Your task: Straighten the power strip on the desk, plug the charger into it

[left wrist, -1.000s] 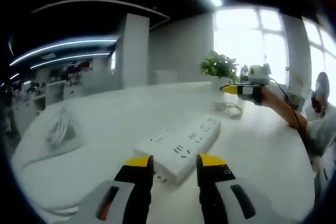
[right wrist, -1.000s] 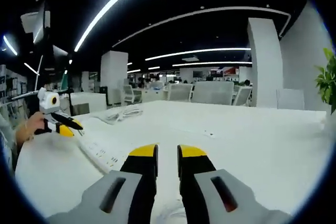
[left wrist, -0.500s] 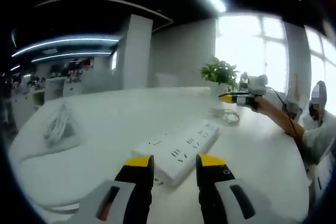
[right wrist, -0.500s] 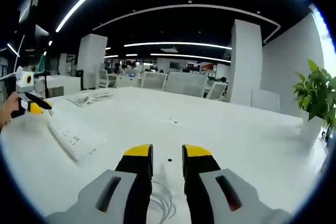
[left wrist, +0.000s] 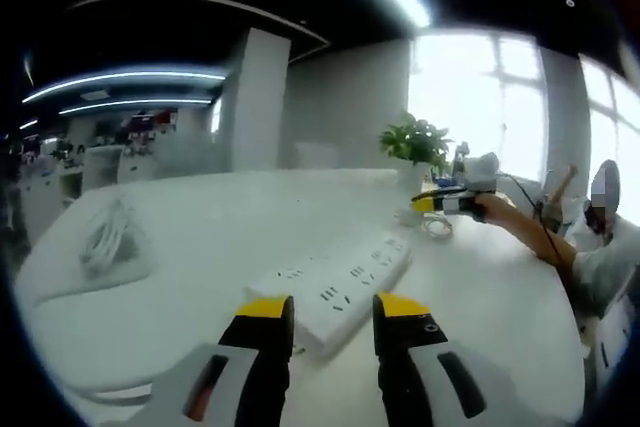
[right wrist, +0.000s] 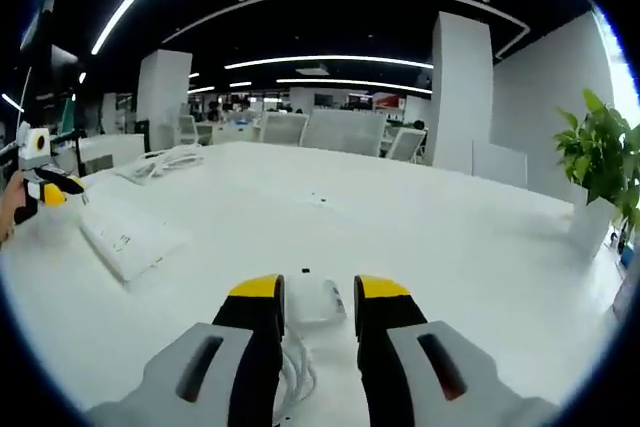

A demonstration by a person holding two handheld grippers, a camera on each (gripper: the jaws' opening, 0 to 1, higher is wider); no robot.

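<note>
Right gripper (right wrist: 318,289) has closed in on the charger (right wrist: 317,299), jaws now wide around it. Left gripper (left wrist: 329,308) unchanged, jaws open just short of the power strip (left wrist: 335,292).

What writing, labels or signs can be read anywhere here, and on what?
None can be read.
White plastic power strip: no legible marking.
Small white charger between the right gripper's open jaws: no visible print.
Red-lit sign far across the office: too blurred.

No text, label, brand, number or sign can be read anywhere in either view.
</note>
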